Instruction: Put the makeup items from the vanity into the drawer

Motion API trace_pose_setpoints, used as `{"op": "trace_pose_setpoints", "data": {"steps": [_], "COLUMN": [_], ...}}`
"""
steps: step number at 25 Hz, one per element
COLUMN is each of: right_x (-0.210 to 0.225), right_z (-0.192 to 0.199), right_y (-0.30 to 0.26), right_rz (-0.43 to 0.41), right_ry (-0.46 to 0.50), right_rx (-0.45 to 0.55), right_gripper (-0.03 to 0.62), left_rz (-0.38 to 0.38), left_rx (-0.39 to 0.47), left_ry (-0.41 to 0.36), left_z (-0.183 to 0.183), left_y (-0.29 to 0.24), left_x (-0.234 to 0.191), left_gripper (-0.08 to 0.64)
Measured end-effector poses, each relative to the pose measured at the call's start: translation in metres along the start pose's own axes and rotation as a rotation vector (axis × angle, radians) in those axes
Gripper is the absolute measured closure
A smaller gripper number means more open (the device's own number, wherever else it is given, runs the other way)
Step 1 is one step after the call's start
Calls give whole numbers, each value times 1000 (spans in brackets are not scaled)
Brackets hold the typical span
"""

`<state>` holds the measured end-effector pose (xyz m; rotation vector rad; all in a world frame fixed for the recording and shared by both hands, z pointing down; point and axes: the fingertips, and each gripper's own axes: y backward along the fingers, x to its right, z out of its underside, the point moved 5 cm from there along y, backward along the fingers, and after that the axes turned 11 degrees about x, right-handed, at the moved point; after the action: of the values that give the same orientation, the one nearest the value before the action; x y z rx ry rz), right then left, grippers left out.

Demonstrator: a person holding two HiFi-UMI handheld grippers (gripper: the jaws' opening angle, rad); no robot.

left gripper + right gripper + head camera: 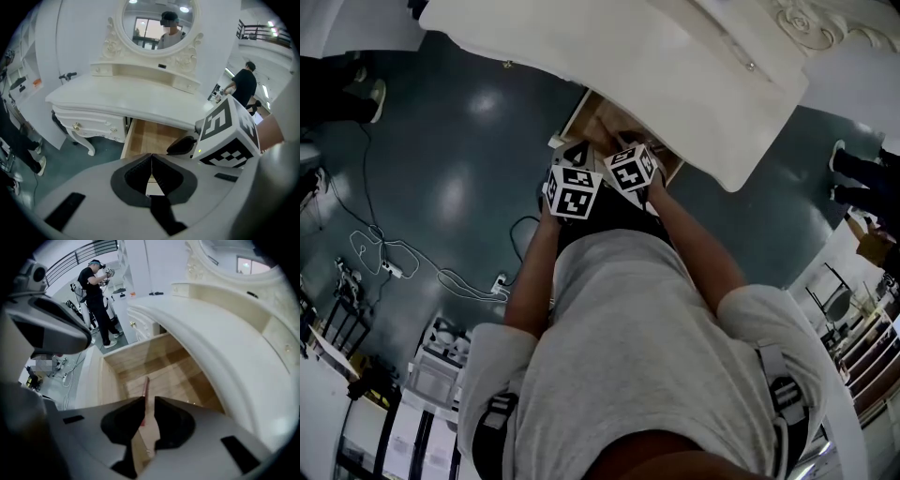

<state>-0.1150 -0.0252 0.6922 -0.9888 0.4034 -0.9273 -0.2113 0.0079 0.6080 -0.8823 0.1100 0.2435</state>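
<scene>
L claw (151, 157): clenched, empty.
R claw (149, 403): released; slim red stick (146, 389) loose btwn jaws, over drawer (178, 376).
Handling: prob light, stiff, rolls; you'd pinch mid-shaft.

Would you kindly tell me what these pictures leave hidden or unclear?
- Right gripper view: the right gripper covers the near end of the thin reddish stick; its kind is unclear.
- Left gripper view: the shut left gripper and the other's marker cube cover much of the drawer.
- Head view: marker cubes hide both pairs of jaws.
</scene>
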Motion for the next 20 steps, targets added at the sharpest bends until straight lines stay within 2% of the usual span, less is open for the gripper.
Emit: {"op": "trace_pose_setpoints", "data": {"steps": [5,10,16,20], "right_x": [2,6,15,33], "right_z": [-11,-25,18,22], "right_y": [38,84,179,224], "right_rz": [18,58,182,246], "right_ry": [32,60,48,24], "right_rx": [115,256,431,503], "right_gripper": [549,565,577,577], "left_rz": [-7,-98,-123,-112], "left_rx": [54,166,266,314], "left_ry": [-9,-15,-64,-94], "left_z": [-5,-18,-9,-23], "left_y": [13,30,55,68], "left_x": [26,44,116,144], "left_gripper": [554,554,553,554]}}
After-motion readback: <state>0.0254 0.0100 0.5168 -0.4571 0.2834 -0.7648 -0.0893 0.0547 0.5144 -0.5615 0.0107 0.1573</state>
